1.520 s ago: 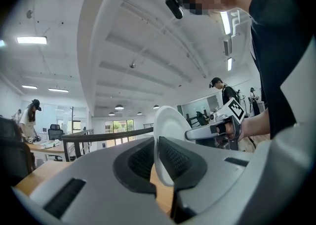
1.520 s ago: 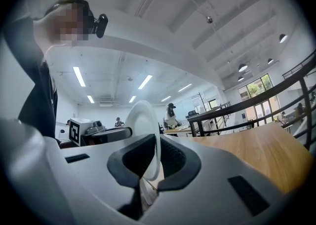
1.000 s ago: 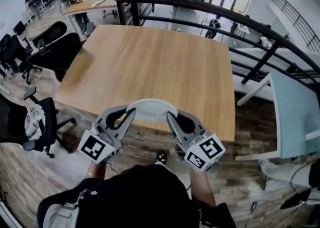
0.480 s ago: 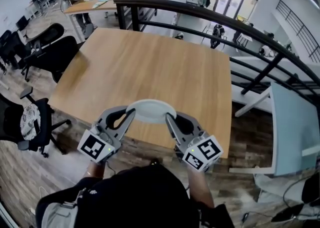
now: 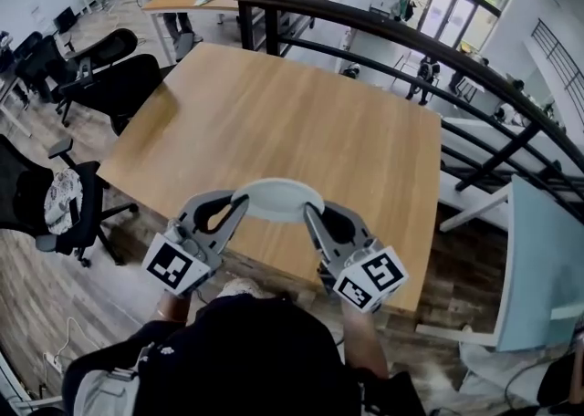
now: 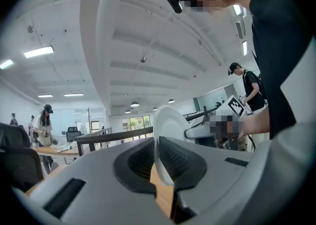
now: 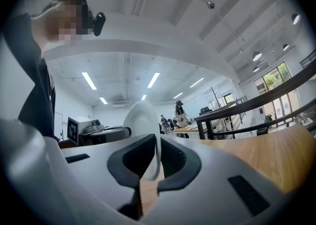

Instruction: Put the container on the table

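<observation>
Two black chairs (image 5: 108, 86) are standing left of the wooden table (image 5: 301, 113). The left gripper (image 5: 237, 209) is gripping the left rim of the white container (image 5: 276, 199). In the left gripper view, its jaws are pressing almost together on that thin edge, with wood showing below them. The container is hanging level between both grippers, over the table's near edge and just in front of the person. Whether it is touching the wood cannot be told. The right gripper (image 5: 311, 213) is pinching the right rim in the same way, its dark pads (image 7: 170, 160) squeezing the edge from both sides. A dark railing (image 5: 411, 36) is curving past the table's far and right sides.
</observation>
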Demonstrator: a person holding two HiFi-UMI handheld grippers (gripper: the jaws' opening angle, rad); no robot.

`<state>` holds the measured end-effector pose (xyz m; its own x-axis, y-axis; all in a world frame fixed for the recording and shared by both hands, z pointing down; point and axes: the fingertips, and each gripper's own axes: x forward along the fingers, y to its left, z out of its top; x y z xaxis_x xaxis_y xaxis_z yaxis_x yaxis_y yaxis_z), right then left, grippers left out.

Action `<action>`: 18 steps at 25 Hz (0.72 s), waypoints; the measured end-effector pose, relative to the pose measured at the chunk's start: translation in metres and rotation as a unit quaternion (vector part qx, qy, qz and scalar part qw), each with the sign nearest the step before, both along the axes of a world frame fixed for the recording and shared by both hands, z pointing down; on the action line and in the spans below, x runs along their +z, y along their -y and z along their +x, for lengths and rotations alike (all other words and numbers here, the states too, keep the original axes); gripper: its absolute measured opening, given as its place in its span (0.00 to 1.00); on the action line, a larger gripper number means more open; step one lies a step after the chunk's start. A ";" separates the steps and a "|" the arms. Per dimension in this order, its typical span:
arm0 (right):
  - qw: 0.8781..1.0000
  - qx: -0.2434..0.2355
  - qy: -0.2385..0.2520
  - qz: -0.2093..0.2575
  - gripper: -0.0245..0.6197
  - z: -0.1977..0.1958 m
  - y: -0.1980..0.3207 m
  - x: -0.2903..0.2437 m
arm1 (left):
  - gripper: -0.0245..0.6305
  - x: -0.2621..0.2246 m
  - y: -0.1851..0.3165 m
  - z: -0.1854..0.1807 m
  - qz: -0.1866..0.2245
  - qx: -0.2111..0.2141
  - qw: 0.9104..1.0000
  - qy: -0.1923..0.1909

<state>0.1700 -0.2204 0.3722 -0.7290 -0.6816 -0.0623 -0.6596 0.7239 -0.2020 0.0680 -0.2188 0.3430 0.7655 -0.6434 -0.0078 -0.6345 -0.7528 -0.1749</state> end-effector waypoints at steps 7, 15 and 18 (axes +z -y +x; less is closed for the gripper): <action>1.000 -0.003 0.005 -0.013 0.08 -0.012 0.012 0.011 | 0.08 0.010 0.012 -0.012 -0.013 -0.006 1.000 0.007; 0.999 0.043 0.002 -0.018 0.08 0.000 0.040 0.008 | 0.08 0.007 0.048 0.002 -0.013 0.039 0.999 0.008; 0.998 0.061 0.002 -0.019 0.08 0.004 0.052 0.007 | 0.08 0.006 0.062 0.005 -0.011 0.053 0.998 0.013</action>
